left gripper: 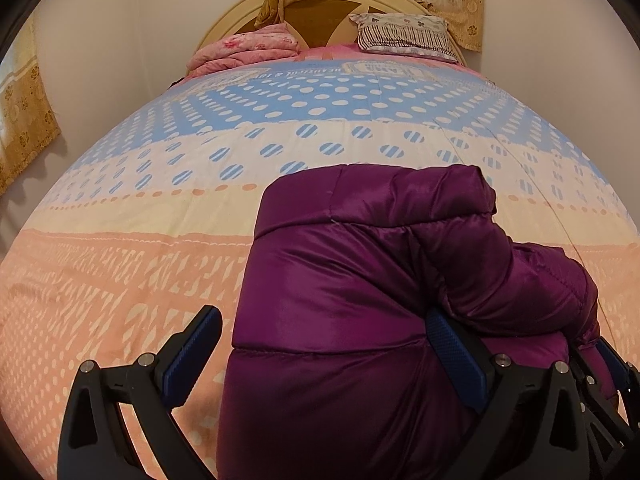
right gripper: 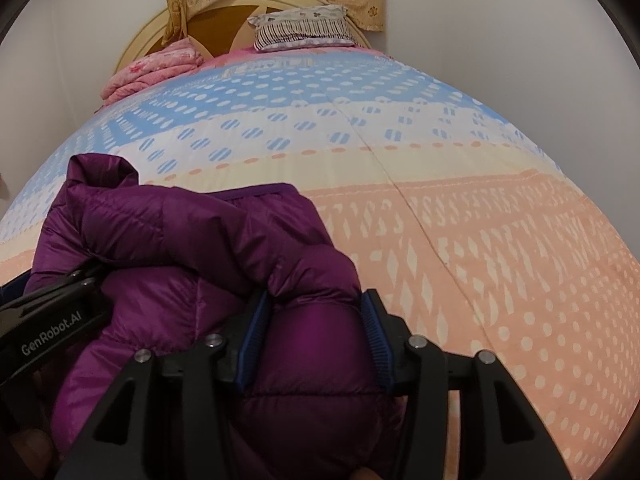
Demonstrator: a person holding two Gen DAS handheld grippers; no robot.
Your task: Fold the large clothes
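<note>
**Purple jacket bundled at the foot of the bed, one tool spread, one pinching**

Left wrist view: the left tool [left gripper: 324, 354] stands spread as wide as it goes. Its two blue pads [left gripper: 458, 354] straddle a wide quilted panel of the purple puffer jacket [left gripper: 360, 280], and the left-hand pad sits clear of the cloth over the bedspread [left gripper: 140, 220], so nothing is pinched here. The jacket lies in a thick, folded-over bundle near the foot edge of the bed, toward the right side in this view, its upper layer doubled back on itself. A wide stance like this suits slippery, puffy fabric — my reading is that the tool is either letting go of the fold or lining up for a fresh bite. The right tool's black frame shows at the lower right edge.

Right wrist view: the right tool [right gripper: 316, 340] has a fat roll of the jacket [right gripper: 200, 240] bulging between its pads [right gripper: 376, 336], which press into it from both sides — a pinch on padding that keeps the jaws half apart. That grip likely holds the fold in place. The left tool's body [right gripper: 52, 332] reaches in from the left edge, against the jacket. Two pillows [right gripper: 304, 28] lie far off at the headboard [right gripper: 224, 4], well apart from the work.
</note>
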